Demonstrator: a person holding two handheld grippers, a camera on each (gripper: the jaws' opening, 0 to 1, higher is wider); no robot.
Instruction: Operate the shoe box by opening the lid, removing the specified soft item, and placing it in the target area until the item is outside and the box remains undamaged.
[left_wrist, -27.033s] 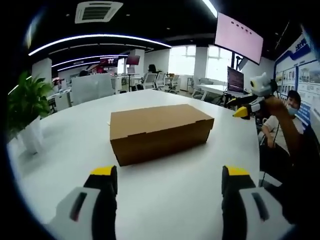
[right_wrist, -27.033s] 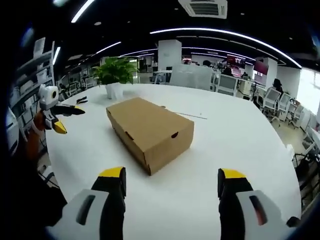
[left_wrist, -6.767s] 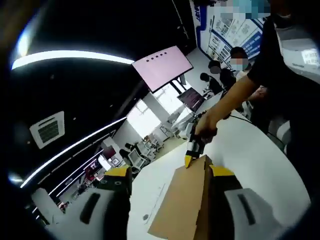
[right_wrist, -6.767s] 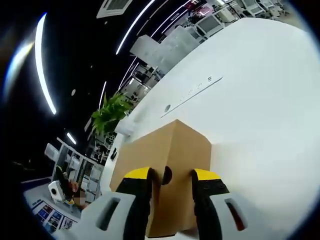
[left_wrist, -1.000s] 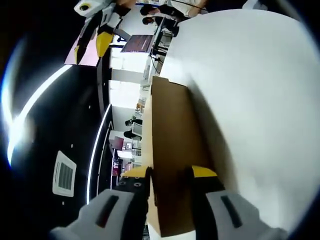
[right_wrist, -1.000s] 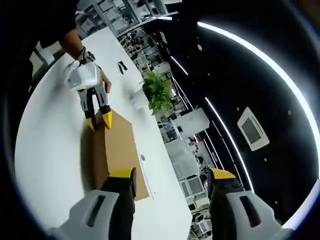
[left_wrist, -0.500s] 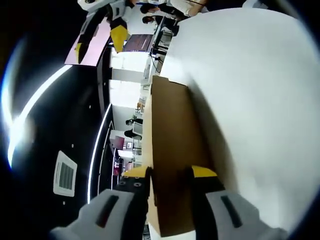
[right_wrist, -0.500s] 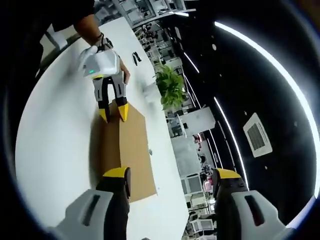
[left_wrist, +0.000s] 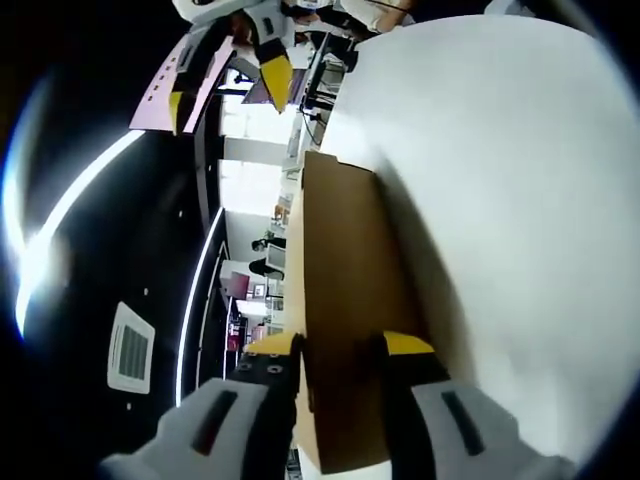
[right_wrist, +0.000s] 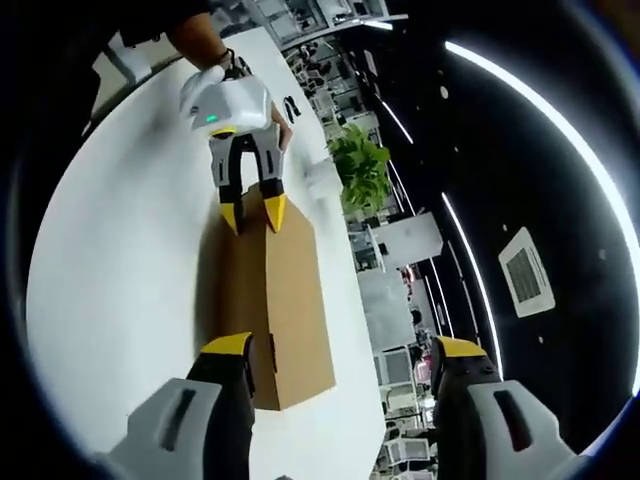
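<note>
Cardboard shoe box (right_wrist: 275, 300) stays shut on the white table (left_wrist: 500, 160), its near end pinched by the left gripper (left_wrist: 340, 350), while the right gripper (right_wrist: 340, 352), jaws spread and empty, has swung back over it, so lid opening remains pending.
</note>
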